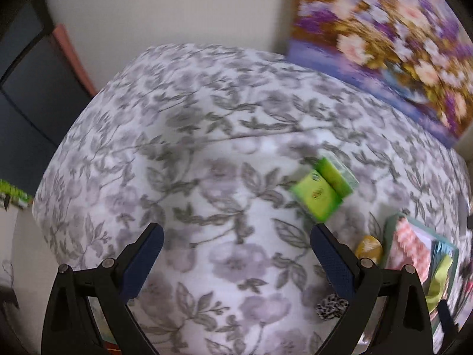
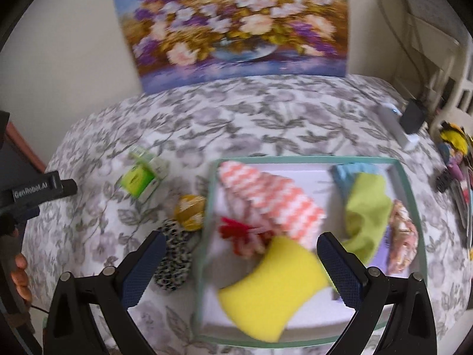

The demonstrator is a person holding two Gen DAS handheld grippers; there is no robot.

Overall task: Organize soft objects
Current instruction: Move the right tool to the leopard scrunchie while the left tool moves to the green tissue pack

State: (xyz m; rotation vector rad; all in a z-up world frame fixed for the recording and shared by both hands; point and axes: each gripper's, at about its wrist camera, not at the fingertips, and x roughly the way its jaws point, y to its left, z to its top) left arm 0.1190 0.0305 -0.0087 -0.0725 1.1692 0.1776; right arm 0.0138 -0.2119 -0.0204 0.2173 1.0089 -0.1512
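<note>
A teal-rimmed box (image 2: 411, 189) sits on the floral bedspread (image 2: 266, 112). It holds a yellow sponge (image 2: 275, 278), an orange-and-white chevron cloth (image 2: 275, 198), a red item (image 2: 236, 230), a lime cloth (image 2: 366, 216), a blue cloth (image 2: 346, 168) and a pink patterned cloth (image 2: 402, 236). My right gripper (image 2: 239, 239) is open and empty above the box's front. Left of the box lie a leopard scrunchie (image 2: 173, 263), a mustard scrunchie (image 2: 189, 211) and green tissue packs (image 2: 142, 177). My left gripper (image 1: 236, 230) is open and empty over the bedspread (image 1: 207, 148), with the tissue packs (image 1: 323, 189) ahead right.
A floral painting (image 2: 233, 26) leans on the wall behind the bed. A white device (image 2: 396, 127), a black box (image 2: 412, 115) and hair accessories (image 2: 452, 153) lie at the right edge. Dark furniture (image 1: 26, 94) stands left. The other handheld gripper (image 2: 38, 190) shows at left.
</note>
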